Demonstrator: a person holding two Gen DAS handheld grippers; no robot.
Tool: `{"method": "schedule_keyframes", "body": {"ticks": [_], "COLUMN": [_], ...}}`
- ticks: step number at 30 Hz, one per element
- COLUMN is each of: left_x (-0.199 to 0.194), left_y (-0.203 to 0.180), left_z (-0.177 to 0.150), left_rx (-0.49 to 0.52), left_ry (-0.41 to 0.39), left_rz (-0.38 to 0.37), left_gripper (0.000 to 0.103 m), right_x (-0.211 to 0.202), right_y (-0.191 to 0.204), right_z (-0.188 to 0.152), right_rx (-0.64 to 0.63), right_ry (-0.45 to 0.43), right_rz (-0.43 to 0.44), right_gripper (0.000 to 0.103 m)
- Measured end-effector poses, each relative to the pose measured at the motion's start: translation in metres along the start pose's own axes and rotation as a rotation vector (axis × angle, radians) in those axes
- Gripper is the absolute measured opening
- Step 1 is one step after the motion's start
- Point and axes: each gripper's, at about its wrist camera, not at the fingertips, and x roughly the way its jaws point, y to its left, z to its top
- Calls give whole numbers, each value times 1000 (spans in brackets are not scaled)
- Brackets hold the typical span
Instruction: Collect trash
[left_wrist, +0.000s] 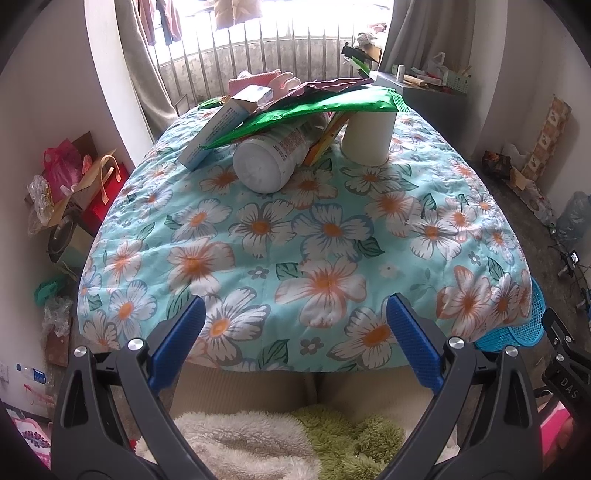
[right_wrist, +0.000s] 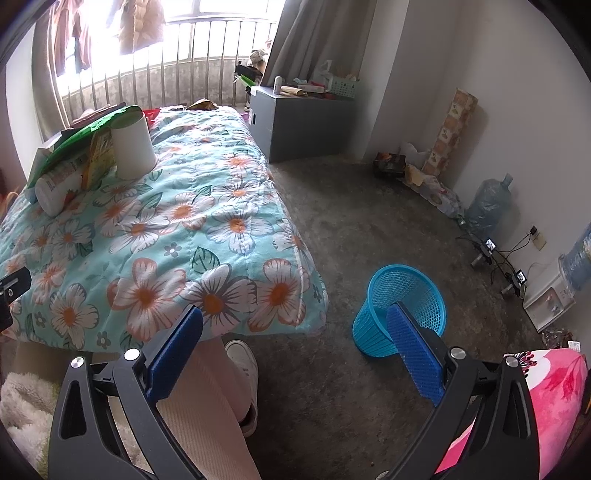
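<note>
A heap of trash lies at the far end of the floral quilt (left_wrist: 303, 236): a white plastic bottle (left_wrist: 271, 158) on its side, an upturned white paper cup (left_wrist: 367, 136), a green foil wrapper (left_wrist: 314, 110) draped over both, a pale blue carton (left_wrist: 212, 134) and a yellow packet (left_wrist: 325, 142). The same bottle (right_wrist: 55, 192), cup (right_wrist: 133, 147) and wrapper (right_wrist: 88, 138) show at the left of the right wrist view. A blue mesh bin (right_wrist: 400, 310) stands on the floor right of the bed. My left gripper (left_wrist: 295, 328) hangs open over the quilt's near edge, empty. My right gripper (right_wrist: 295, 339) is open above the floor, empty.
A person's legs and a white shoe (right_wrist: 245, 365) are below the bed edge. A grey cabinet (right_wrist: 303, 122) stands at the far wall. Bags (left_wrist: 77, 177) crowd the floor left of the bed. Water jugs (right_wrist: 487, 203), cables and small boxes line the right wall.
</note>
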Motion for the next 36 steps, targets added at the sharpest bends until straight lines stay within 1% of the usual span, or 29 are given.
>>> {"method": "schedule_keyframes", "body": {"ticks": [29, 36], "left_x": [2, 2], "left_y": [1, 1], "left_z": [-1, -1], "left_rx": [0, -3], "left_ry": [9, 9], "left_rz": [4, 3], "left_gripper": [94, 94], "right_x": [0, 1], "right_y": [0, 6], "right_z": [0, 2], "right_rx": [0, -14], "right_ry": [2, 8], "right_rz": [1, -1], "right_gripper": [97, 97]}}
